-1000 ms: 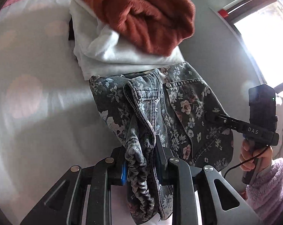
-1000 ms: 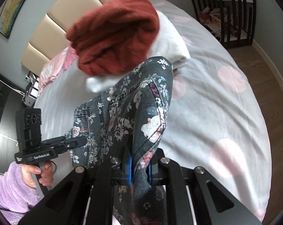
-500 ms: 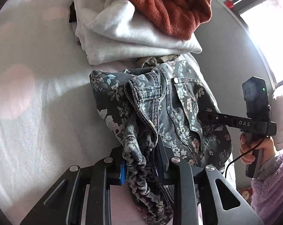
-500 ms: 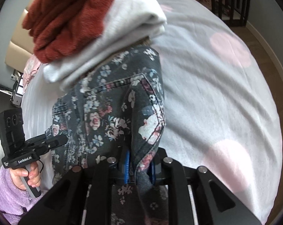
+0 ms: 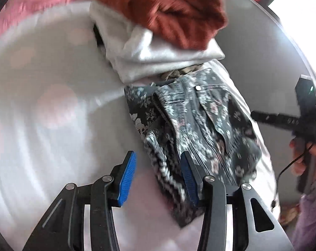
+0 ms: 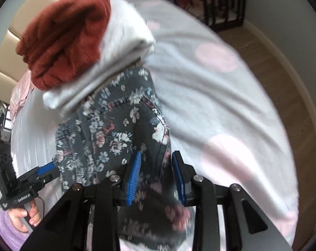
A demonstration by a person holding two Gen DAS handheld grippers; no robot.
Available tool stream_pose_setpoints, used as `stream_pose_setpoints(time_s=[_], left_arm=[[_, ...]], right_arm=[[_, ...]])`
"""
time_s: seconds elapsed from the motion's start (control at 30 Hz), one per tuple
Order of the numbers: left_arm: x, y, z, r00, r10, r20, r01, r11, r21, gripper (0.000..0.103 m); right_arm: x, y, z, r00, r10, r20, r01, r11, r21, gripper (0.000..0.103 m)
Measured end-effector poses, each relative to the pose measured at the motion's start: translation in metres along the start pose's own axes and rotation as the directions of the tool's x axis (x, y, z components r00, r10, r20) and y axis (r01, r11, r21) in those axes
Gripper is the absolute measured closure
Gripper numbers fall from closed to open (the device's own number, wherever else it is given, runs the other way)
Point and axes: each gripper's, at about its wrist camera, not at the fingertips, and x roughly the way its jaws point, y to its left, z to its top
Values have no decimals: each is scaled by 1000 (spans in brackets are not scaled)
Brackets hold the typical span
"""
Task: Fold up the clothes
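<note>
Two grippers, left and right, both released, astride one floral jeans; beyond jeans, two folded garments: white, rust.

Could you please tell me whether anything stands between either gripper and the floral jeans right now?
Nothing visible does. The floral jeans lie on the bed directly between the open fingers of both the left gripper and the right gripper.

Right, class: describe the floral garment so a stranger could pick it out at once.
Start at the bed with its pale, pink-spotted cover. A folded stack sits there: rust-red knit over white fleece. The floral jeans lie against its near edge, the only dark, flower-printed denim.
</note>
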Motion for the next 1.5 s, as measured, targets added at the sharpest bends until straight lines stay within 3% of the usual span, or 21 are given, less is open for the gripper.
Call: stream_pose_setpoints(time_s=[0.07, 0.2, 0.27, 0.43, 0.63, 0.77, 0.93, 1.13, 1.2, 1.5], left_arm=[[-23, -10, -4, 999, 32, 37, -34, 998, 53, 57], [-71, -38, -8, 988, 63, 138, -85, 984, 158, 57], [-95, -51, -12, 980, 81, 183, -117, 973, 197, 52], [-156, -78, -32, 958, 90, 271, -161, 954, 252, 24], [-199, -101, -72, 927, 150, 343, -251, 929, 272, 24], [-210, -105, -95, 915, 156, 373, -265, 927, 264, 23], [-227, -102, -122, 910, 158, 383, -255, 942, 218, 21], [-235, -101, -149, 885, 199, 420, -310, 927, 213, 20], [-232, -98, -159, 886, 209, 413, -317, 925, 212, 20], [-211, -93, -193, 916, 200, 349, -292, 926, 237, 20]], right_arm=[[-25, 10, -7, 999, -25, 38, 25, 1000, -12, 65], [-70, 43, -22, 993, -53, 105, 60, 996, -63, 33], [-92, 61, -35, 989, -61, 136, 73, 993, -89, 33], [-143, 106, -84, 968, -113, 222, 149, 977, -150, 33], [-187, 147, -148, 935, -151, 321, 212, 963, -165, 33], [-196, 159, -184, 921, -160, 356, 218, 968, -127, 33], [-202, 168, -228, 882, -225, 415, 265, 963, -41, 33], [-199, 177, -270, 836, -287, 468, 312, 950, 25, 33], [-195, 178, -283, 824, -309, 475, 324, 945, 54, 33], [-176, 182, -312, 827, -327, 458, 322, 942, 91, 33]])
